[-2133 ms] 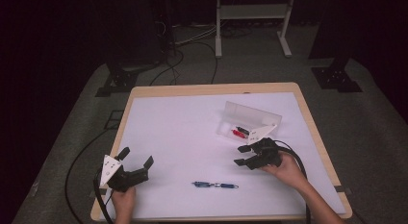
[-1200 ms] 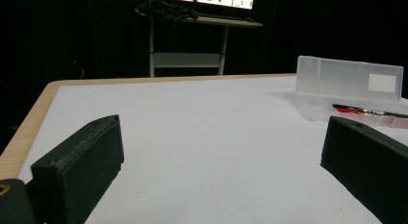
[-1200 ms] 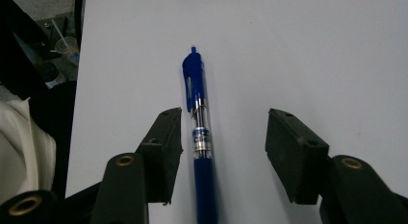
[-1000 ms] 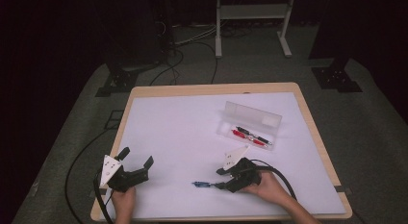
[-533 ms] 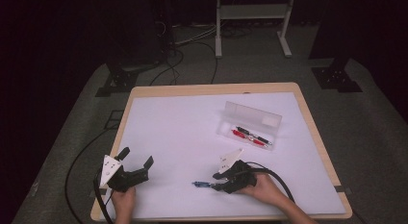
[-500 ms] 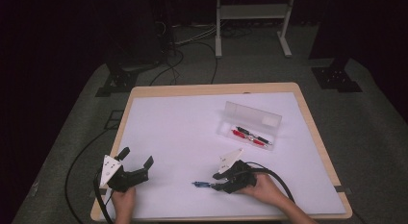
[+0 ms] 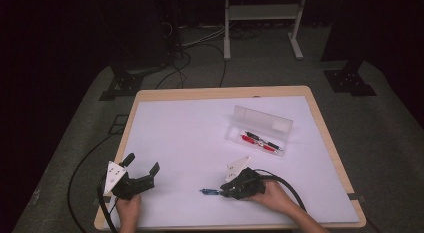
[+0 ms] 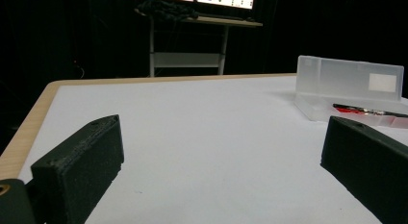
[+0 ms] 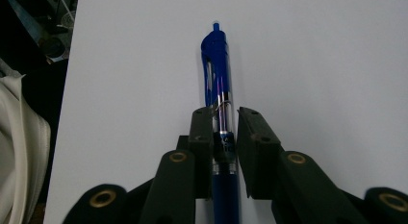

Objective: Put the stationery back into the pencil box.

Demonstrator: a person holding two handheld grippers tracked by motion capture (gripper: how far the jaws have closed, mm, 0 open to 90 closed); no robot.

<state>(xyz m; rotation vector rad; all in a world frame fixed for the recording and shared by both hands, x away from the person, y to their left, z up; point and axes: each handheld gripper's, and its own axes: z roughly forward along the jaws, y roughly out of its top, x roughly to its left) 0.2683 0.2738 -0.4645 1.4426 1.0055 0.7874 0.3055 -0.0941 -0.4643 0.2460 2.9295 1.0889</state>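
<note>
A rectangular table (image 7: 320,123) with a pale wooden rim stands on grey flooring; a smooth white sheet (image 7: 190,138) covers nearly all of its top. In the dark behind it stands a white metal-legged stand (image 7: 262,13), and black cables (image 7: 200,43) lie on the floor.

On the far right part of the sheet lies a clear, frosted plastic pencil case (image 7: 260,130), oblong with square corners, its lid tipped up behind the shallow tray. A white rectangular label (image 8: 382,83) sits on the lid; any writing on it is too small to read. Inside the tray lie a red pen (image 7: 248,139) and a dark pen (image 7: 265,142) side by side.

The left gripper (image 7: 142,175) rests near the front left corner of the table, held in the person's left hand (image 7: 129,210), with a grey three-cornered plate on top. Its matte black, blocky jaws stand wide apart, with only bare sheet between them in the left gripper view.

The right gripper (image 7: 224,190) sits low near the front edge, right of centre, in the person's right hand (image 7: 272,198). Its jaws have just been closing, and they now clamp narrowly on a blue pen (image 9: 219,104). The pen lies flat on the sheet, well apart from the case, its clip end sticking out leftward past the jaws. Its barrel is clear plastic over a glossy blue clip and a darker blue grip. Small print on the barrel at the jaws cannot be read.
</note>
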